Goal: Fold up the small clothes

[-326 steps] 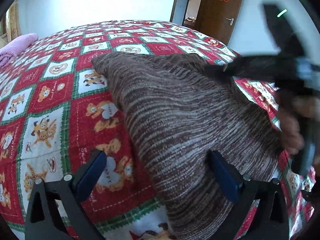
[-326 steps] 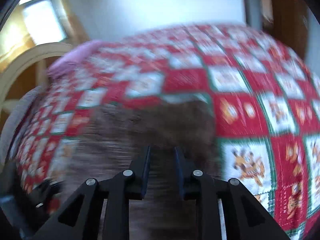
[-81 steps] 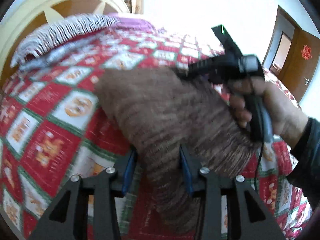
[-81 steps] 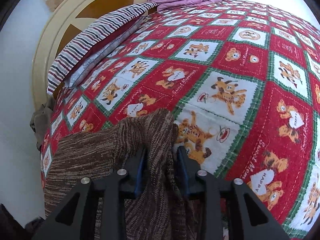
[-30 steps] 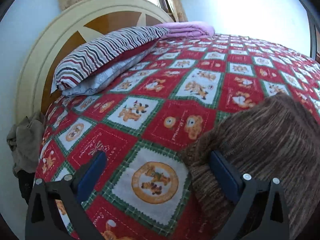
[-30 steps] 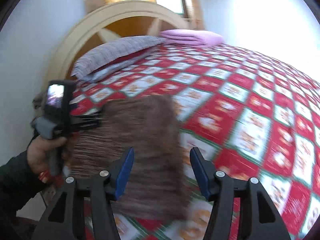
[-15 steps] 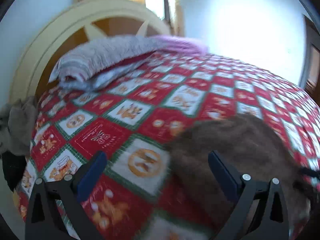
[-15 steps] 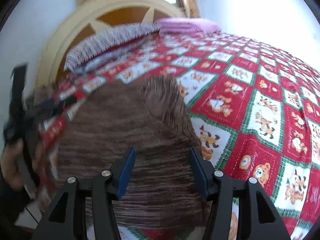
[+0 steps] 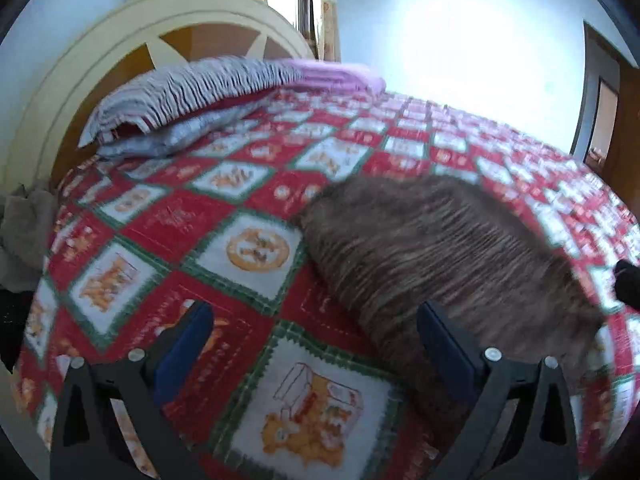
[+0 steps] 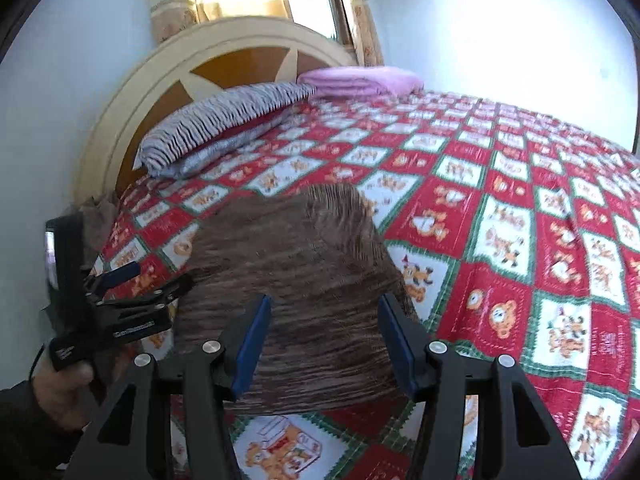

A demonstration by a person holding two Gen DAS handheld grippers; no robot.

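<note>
Knitwear first: the brown striped garment lies on the red patterned bedspread near its close edge, already gathered into a compact, roughly rectangular bundle with no sleeve trailing that I can see; I judge the main folds done, with perhaps a last halving or some smoothing left, though blur in both views keeps me from reading the layers; my right gripper hovers over the near part of the bundle with its jaws spread wide and nothing between them; my left gripper is likewise wide apart and empty, set over bare bedspread with its right-hand finger just at the garment's left border; in the right wrist view that left tool sits off the bundle's left side, near the bed's edge; the garment's far end looks rounded and slightly raised, its near hem straighter, and the right side ends cleanly against the quilt; room for moving is generous to the right and toward the middle of the bed, where the spread is flat; the striped pillow and pink folded blanket sit well apart at the headboard; some dull cloth hangs by the bed's left corner, so the left side is the tighter one, to my mind.
</note>
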